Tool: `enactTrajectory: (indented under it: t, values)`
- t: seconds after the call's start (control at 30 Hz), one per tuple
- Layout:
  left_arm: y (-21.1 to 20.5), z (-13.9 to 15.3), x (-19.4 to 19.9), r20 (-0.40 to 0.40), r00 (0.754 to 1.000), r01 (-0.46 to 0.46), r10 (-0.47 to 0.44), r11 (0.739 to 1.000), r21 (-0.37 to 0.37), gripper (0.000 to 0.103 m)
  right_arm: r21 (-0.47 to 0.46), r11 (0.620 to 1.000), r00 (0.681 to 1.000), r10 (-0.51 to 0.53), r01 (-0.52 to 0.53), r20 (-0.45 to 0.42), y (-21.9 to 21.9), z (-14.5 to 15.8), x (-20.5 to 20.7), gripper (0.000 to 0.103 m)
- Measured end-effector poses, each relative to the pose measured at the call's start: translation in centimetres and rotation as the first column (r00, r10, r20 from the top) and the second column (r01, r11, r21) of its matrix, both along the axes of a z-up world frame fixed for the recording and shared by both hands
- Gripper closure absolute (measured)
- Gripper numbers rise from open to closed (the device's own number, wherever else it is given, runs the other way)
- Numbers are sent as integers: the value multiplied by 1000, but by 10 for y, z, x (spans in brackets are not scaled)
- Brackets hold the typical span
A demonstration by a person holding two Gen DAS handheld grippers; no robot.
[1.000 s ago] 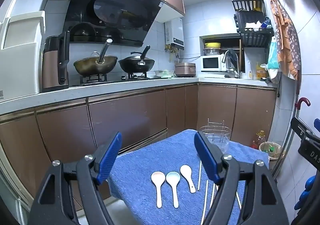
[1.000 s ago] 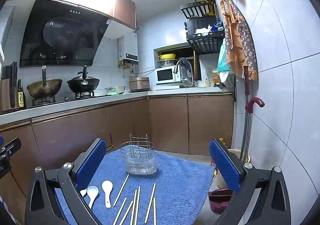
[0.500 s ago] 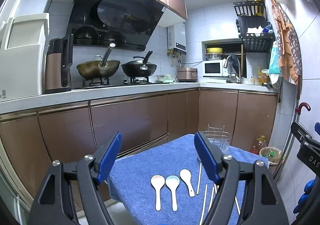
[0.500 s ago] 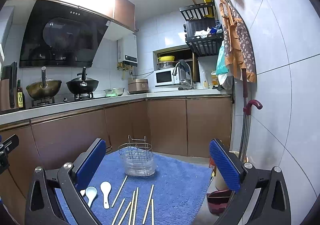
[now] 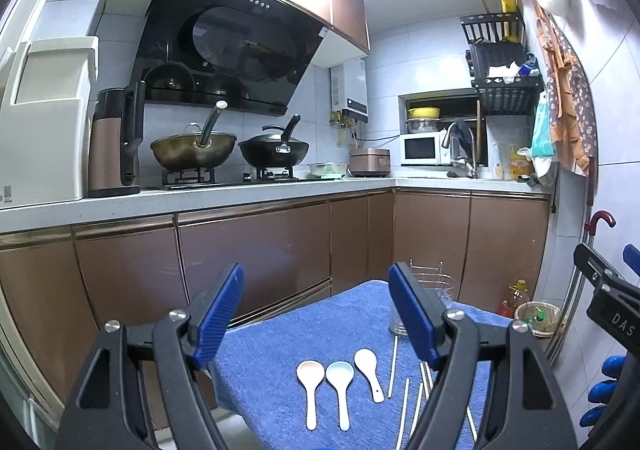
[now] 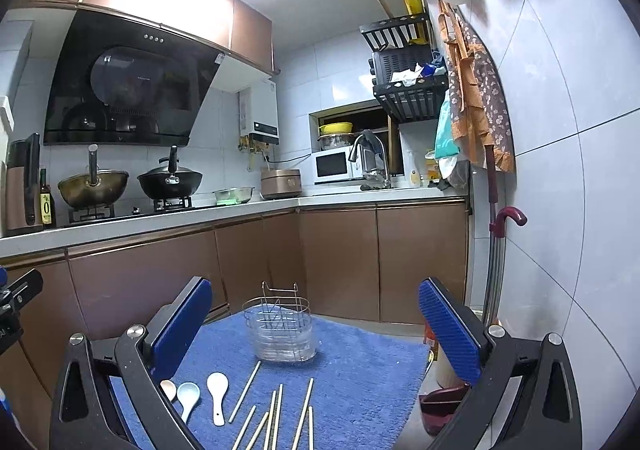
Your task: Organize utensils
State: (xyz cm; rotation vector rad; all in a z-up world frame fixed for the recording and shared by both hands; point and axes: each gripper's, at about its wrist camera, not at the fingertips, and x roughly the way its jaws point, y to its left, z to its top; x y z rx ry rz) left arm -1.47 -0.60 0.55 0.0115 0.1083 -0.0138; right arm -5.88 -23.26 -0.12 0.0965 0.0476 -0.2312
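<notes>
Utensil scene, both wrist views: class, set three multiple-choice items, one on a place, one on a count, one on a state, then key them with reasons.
1. Where does the wire holder stand?
A. on the blue towel, beyond the chopsticks
B. on the counter
C. on the stove

2. How many white spoons lie on the towel?
A. one
B. three
C. five

3. What state is the left gripper in?
A. shut on a spoon
B. shut on chopsticks
C. open, holding nothing

Answers: 1 A, the holder sits at the towel's far end; 2 B, three bowls lie side by side; 3 C, its pads stand wide apart above the towel.
</notes>
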Motion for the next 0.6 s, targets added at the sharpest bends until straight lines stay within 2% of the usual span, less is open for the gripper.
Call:
enactTrajectory:
  t: [0.6]
  values:
    - [-8, -1, -1, -13, 1000, 29, -28, 999, 41, 30, 12, 1000, 1000, 25, -25, -3, 0, -4, 4, 0]
